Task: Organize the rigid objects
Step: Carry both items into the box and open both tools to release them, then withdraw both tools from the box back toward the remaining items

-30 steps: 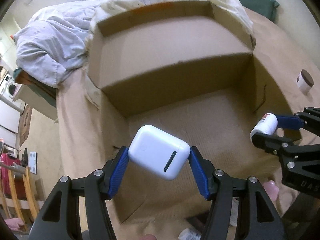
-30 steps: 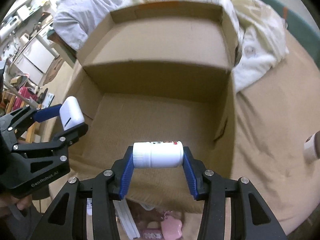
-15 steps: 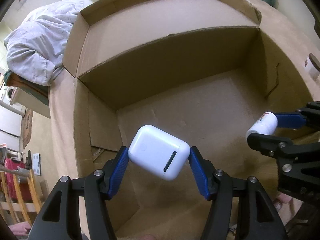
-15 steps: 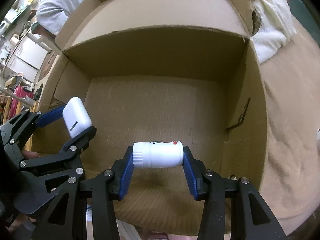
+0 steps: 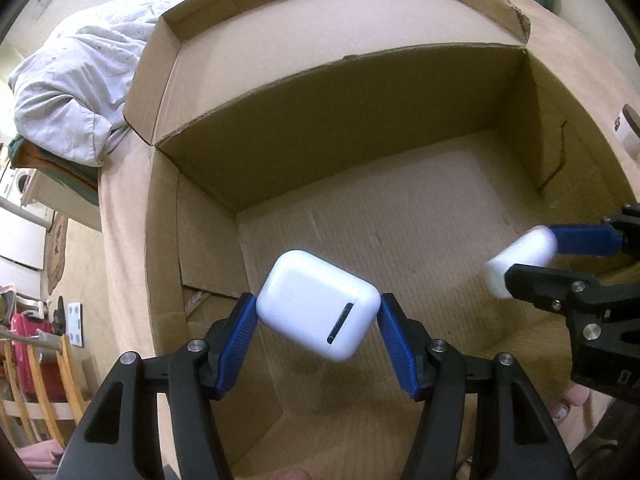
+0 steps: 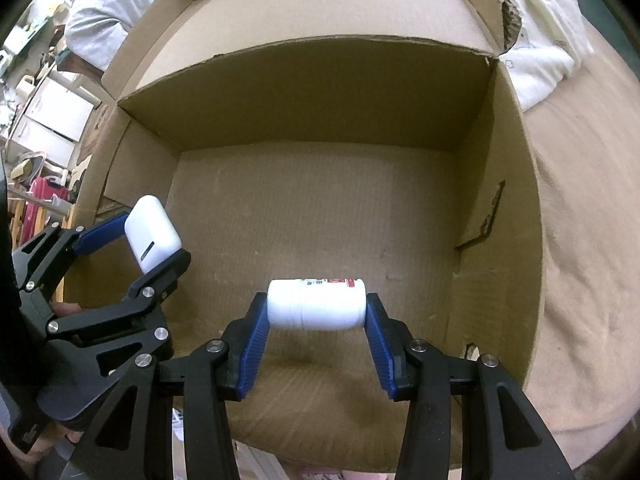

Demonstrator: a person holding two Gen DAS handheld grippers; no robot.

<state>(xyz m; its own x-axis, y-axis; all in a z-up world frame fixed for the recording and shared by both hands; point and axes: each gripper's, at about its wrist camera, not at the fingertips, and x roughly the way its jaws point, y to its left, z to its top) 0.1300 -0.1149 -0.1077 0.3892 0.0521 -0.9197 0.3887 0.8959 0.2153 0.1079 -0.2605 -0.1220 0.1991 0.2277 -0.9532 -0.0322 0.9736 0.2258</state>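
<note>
Right wrist view: right gripper (image 6: 316,322) jaws, just opening, still bracket the white plastic pill bottle (image 6: 316,304), its long axis crosswise from 9 to 3 o'clock above the brown cardboard box (image 6: 496,208) floor. At 9 o'clock, left gripper (image 5: 318,320) clamps the white earbud case (image 5: 318,316).

A glossy white earbud case (image 5: 318,304) hung tilted and a white pill bottle (image 6: 316,304) lay sideways above an open cardboard box (image 6: 320,92).

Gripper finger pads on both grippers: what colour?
Blue, ribbed finger pads on black frames; clearest in the right wrist view.
</note>
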